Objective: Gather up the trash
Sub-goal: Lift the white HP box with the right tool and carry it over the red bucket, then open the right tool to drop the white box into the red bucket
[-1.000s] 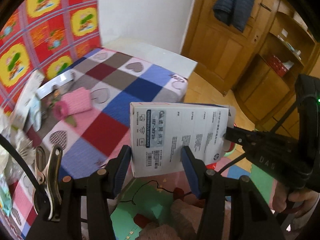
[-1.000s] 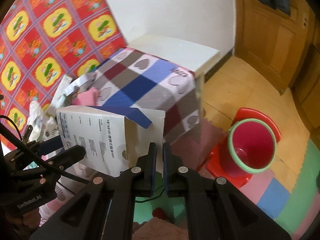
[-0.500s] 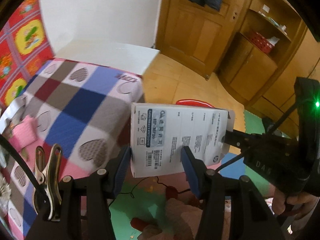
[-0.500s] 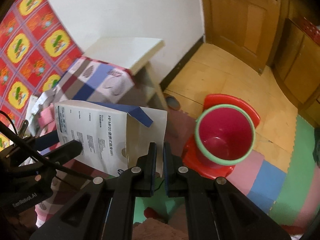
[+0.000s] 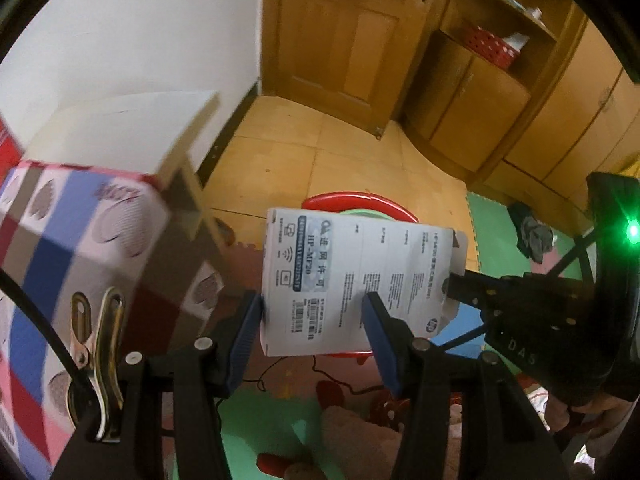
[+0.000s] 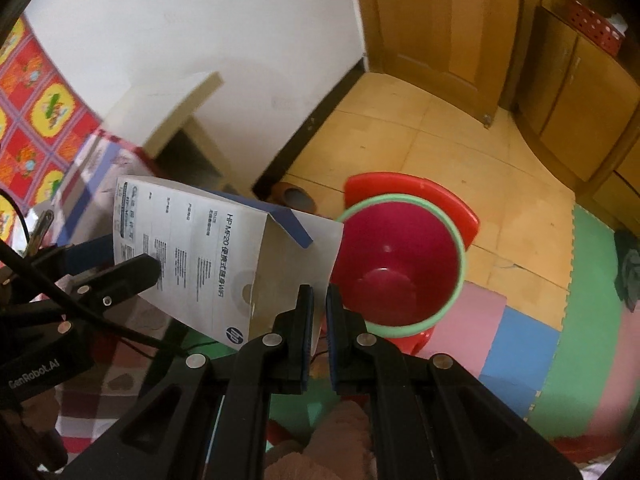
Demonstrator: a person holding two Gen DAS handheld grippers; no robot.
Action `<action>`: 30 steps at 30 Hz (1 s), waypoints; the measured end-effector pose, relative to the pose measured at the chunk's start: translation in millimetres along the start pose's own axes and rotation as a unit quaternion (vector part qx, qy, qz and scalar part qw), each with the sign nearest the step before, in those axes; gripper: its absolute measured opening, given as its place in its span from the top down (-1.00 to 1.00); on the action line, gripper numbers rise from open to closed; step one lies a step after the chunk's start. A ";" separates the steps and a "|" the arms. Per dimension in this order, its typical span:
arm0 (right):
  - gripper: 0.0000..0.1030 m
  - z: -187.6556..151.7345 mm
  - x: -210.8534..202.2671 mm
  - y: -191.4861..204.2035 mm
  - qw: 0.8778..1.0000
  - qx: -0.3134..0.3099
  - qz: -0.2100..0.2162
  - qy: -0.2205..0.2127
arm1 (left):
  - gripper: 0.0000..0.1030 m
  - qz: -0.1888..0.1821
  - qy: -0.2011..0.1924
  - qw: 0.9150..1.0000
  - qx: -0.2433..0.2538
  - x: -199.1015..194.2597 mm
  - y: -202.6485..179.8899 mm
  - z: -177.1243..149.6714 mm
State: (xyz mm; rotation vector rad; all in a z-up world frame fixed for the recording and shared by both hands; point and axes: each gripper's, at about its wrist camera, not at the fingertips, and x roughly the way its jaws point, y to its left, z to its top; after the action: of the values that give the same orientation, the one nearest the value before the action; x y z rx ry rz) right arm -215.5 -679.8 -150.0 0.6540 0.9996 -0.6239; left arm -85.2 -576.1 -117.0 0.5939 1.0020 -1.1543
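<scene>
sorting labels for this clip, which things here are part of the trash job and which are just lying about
Part of the job:
- white box, held by both
- left gripper
- right gripper, pinching the box's flap
- red bin, open, empty

Just lying about:
- checked blanket
- red basket on the shelf
- foam floor mats
- dark cloth on the floor

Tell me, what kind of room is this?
Most likely a room in a home, maybe a bedroom or playroom: a wooden door and cupboards, foam puzzle mats on the floor, and a heart-patterned checked cover.
</scene>
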 end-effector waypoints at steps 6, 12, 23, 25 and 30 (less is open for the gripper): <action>0.84 -2.3 40.1 -35.5 1.000 0.005 -0.008 0.009 | -0.06 0.003 0.010 0.999 0.049 49.9 -26.9 6.2; 0.84 -3.3 74.4 -62.5 0.999 0.006 -0.023 0.024 | -0.06 -0.013 0.045 0.997 0.055 106.9 -38.9 8.7; 0.84 -7.5 112.5 -95.3 0.998 0.020 -0.042 0.049 | -0.06 -0.028 0.069 0.995 0.068 174.2 -55.4 24.9; 0.83 -9.6 117.5 -99.8 0.997 0.023 -0.043 0.054 | -0.06 -0.028 0.073 0.995 0.068 183.6 -57.6 28.2; 0.80 -12.3 127.0 -104.5 0.996 0.023 -0.055 0.065 | -0.06 -0.033 0.082 0.994 0.068 202.5 -63.1 30.2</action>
State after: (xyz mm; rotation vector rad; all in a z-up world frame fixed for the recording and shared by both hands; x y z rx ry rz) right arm -247.4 -760.4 -290.3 0.6909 1.1518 -0.7106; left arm -119.9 -716.1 -275.5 0.7802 1.0956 -1.2548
